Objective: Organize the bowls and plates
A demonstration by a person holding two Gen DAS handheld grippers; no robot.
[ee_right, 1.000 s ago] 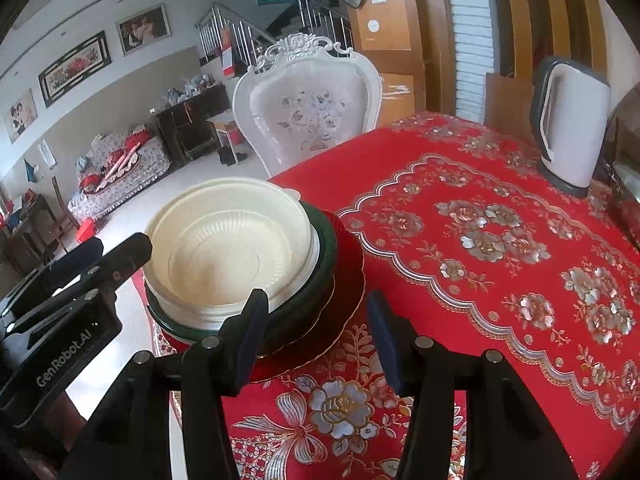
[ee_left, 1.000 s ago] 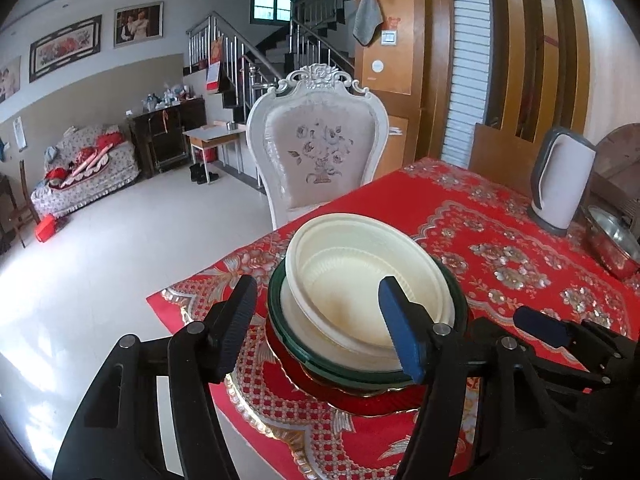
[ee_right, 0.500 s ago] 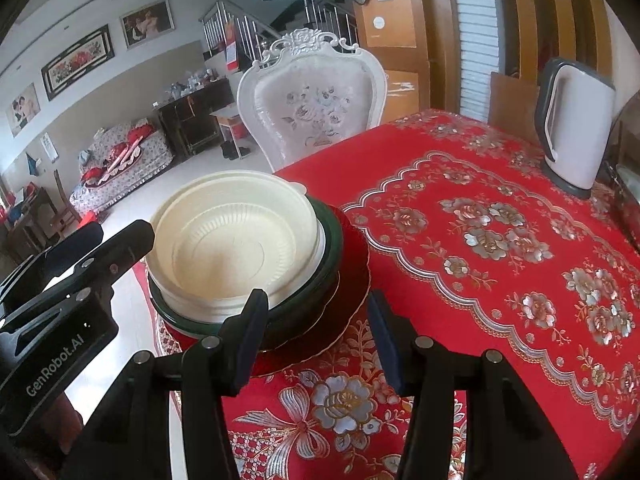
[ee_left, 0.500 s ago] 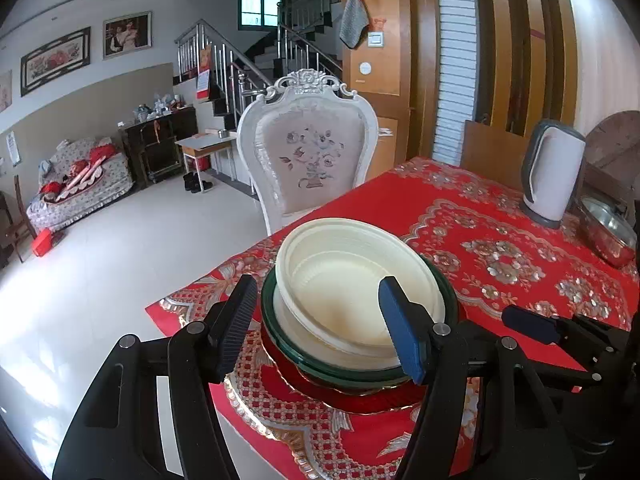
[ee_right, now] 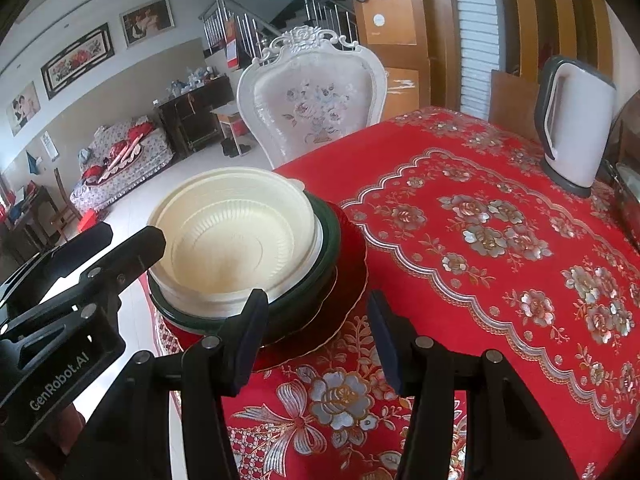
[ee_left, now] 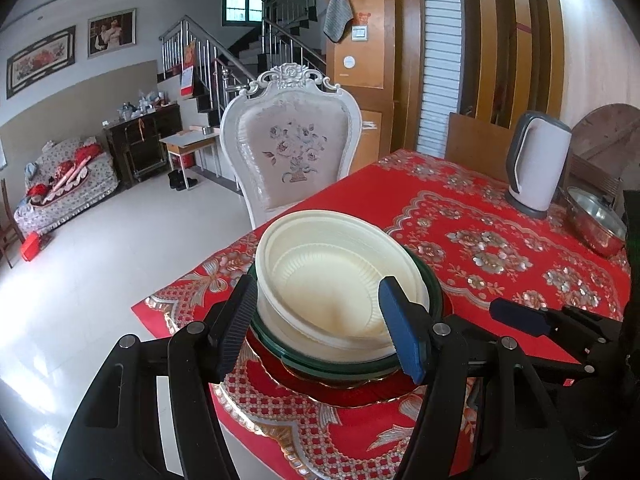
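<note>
- Nothing shifted on the table since the earlier frame; the left view only rolled slightly, and both grippers hover as before.
- Left gripper spread, empty, jaws framing the cream bowl.
- Right gripper spread, empty, just short of the red plate.
- Bowl sits nested in the green dish on the red plate, at the table's near corner.
- Step looks like: stack built, or pre-grasp; next move needs closing on a rim.
- Cream layer count unclear; pot cut off.
</note>
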